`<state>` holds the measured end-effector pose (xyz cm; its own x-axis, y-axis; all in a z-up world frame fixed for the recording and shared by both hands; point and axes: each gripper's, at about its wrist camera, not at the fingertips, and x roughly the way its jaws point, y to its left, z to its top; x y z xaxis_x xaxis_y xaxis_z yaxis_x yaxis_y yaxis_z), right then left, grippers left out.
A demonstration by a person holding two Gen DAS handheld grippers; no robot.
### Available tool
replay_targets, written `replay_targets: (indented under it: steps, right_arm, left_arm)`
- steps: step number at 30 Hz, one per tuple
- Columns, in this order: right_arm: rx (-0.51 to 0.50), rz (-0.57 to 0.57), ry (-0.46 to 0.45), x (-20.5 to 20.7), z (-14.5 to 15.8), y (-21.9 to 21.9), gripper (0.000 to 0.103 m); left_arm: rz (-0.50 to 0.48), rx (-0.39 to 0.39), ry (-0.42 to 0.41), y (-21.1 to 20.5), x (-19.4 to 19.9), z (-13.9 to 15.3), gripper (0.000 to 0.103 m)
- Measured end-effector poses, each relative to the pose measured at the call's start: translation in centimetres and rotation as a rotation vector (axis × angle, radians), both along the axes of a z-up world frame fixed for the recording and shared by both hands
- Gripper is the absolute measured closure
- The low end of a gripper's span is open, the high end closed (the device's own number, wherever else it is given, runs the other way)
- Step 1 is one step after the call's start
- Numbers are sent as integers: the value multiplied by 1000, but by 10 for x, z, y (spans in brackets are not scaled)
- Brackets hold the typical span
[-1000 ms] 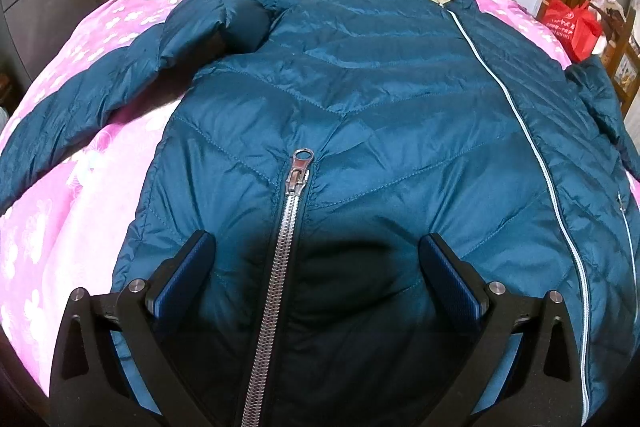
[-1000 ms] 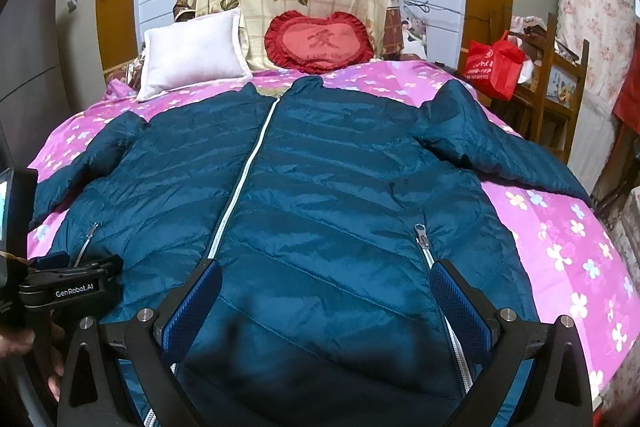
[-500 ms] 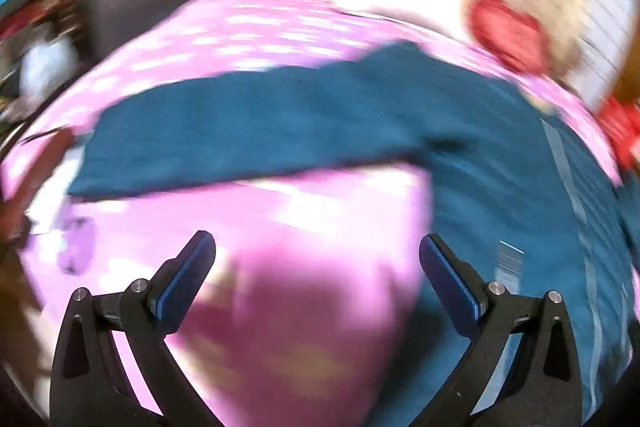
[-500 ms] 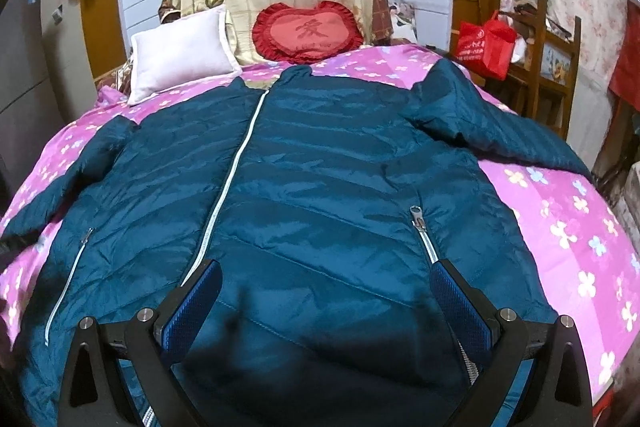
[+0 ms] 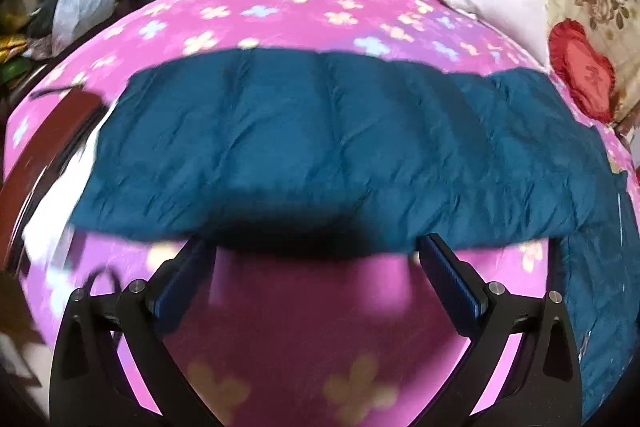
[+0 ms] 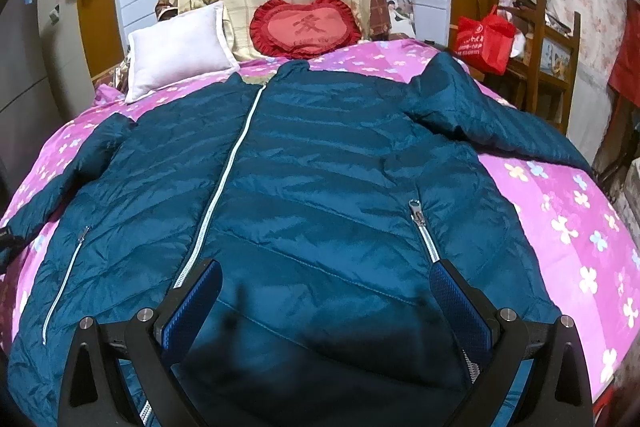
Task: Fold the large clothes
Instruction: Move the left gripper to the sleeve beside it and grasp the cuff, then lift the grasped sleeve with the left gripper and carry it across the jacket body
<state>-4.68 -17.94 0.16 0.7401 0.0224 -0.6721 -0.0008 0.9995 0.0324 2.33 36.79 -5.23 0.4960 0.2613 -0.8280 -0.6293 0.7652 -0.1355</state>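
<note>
A large teal quilted jacket [image 6: 320,195] lies front up on the pink flowered bedspread [image 6: 560,211], zipped along a white centre zipper [image 6: 224,183], both sleeves spread out to the sides. My right gripper [image 6: 324,291] hovers open over the lower hem, nothing between its fingers. In the left wrist view the jacket's left sleeve [image 5: 300,155] stretches across the bedspread [image 5: 280,11], its cuff end at the left. My left gripper [image 5: 316,267] stands open just short of the sleeve's near edge, its fingertips at that edge.
A white pillow [image 6: 180,47] and a red heart cushion [image 6: 306,29] rest at the head of the bed. A red bag [image 6: 484,41] sits on wooden furniture at the right. Bags and clutter [image 5: 76,7] pile beside the bed's left edge.
My left gripper has swung left from the jacket's pocket zipper area to the left sleeve and closed in on it. The right gripper has barely shifted, staying over the hem.
</note>
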Motion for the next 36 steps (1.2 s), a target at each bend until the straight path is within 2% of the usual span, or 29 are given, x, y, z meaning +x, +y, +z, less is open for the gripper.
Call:
replay_targets:
  steps: [4, 6, 8, 11, 12, 13, 14, 15, 16, 17, 18, 23, 26, 29, 33, 36]
  right_arm:
    - [2, -1, 8, 1, -2, -1, 0]
    - [12, -4, 14, 1, -3, -2, 0]
    - [23, -6, 19, 1, -4, -4, 0]
    - [40, -6, 28, 3, -6, -5, 0]
    - [42, -5, 32, 4, -7, -4, 0]
    - [39, -3, 36, 5, -8, -3, 0]
    - [35, -2, 38, 5, -8, -2, 0]
    - [33, -2, 37, 5, -8, -2, 0]
    - [34, -2, 36, 4, -8, -3, 0]
    - [36, -4, 36, 4, -8, -3, 0]
    - [39, -6, 36, 4, -8, -4, 0]
    - [39, -21, 22, 2, -4, -9, 0]
    - [-8, -47, 0, -2, 2, -12, 0]
    - [-51, -96, 4, -3, 4, -21, 0]
    - [-12, -136, 26, -6, 4, -40, 0]
    - [-30, -140, 27, -10, 6, -48, 0]
  left_arm:
    - [136, 0, -47, 37, -8, -1, 1]
    - [188, -22, -122, 52, -25, 1, 1]
    - [203, -37, -173, 62, -35, 1, 1]
    - [214, -49, -202, 76, -42, 2, 3]
    - [210, -55, -212, 82, -43, 3, 10]
    - [207, -56, -218, 84, -41, 4, 13]
    - [200, -59, -223, 87, -39, 4, 22]
    - [193, -59, -226, 89, -37, 5, 39]
    - [188, -57, -226, 91, -35, 6, 51]
    - [183, -62, -231, 92, -33, 6, 77]
    - [175, -77, -242, 96, -31, 5, 91]
    - [161, -41, -317, 90, -35, 25, 94]
    - [49, -27, -387, 68, -30, 50, 94]
    - [-95, -65, -467, 32, -18, 77, 95]
    - [-329, -62, -547, -49, 8, 120, 95]
    - [-474, -70, -585, -110, 30, 144, 95]
